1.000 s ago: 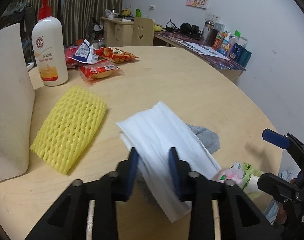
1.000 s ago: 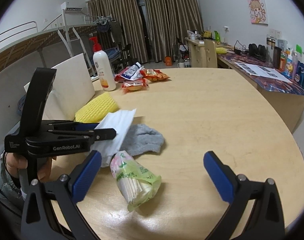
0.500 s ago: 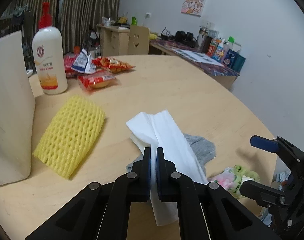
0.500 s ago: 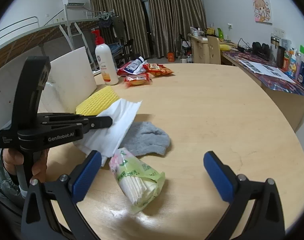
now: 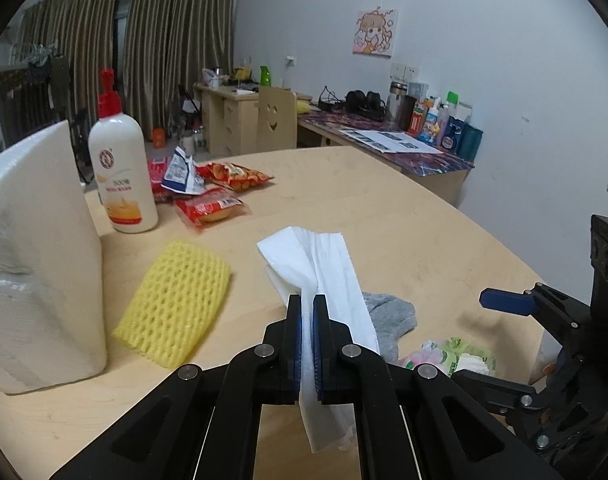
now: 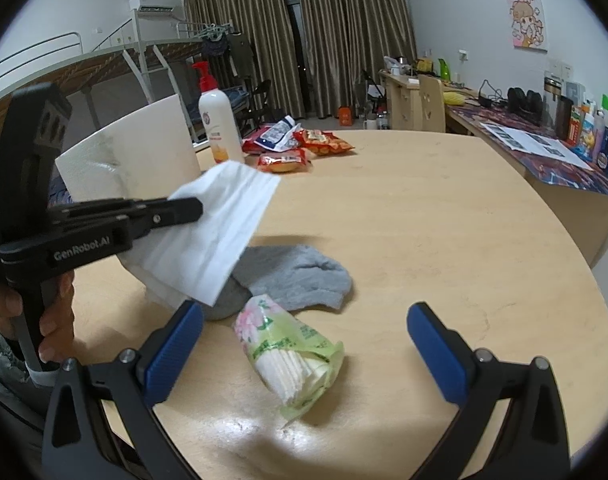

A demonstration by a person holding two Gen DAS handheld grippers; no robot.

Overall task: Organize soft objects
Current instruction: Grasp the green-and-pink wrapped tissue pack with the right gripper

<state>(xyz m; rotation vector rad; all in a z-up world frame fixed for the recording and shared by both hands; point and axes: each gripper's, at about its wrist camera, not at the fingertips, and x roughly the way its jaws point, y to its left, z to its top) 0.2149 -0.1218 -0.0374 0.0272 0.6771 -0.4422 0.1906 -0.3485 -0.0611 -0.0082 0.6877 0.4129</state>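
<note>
My left gripper is shut on a white tissue sheet and holds it lifted above the table; it also shows in the right wrist view. Under it lies a grey sock, partly hidden by the sheet. A green tissue pack lies in front of the sock, between the fingers of my open, empty right gripper. A yellow foam net lies flat to the left of the sheet.
A white foam block stands at the left. A lotion pump bottle and several red snack packets sit at the far side of the round wooden table. A desk with clutter stands along the wall.
My left gripper closed on the white tissue sheet and lifted it off the sock, up and toward the far side. My right gripper stayed open over the tissue pack.
</note>
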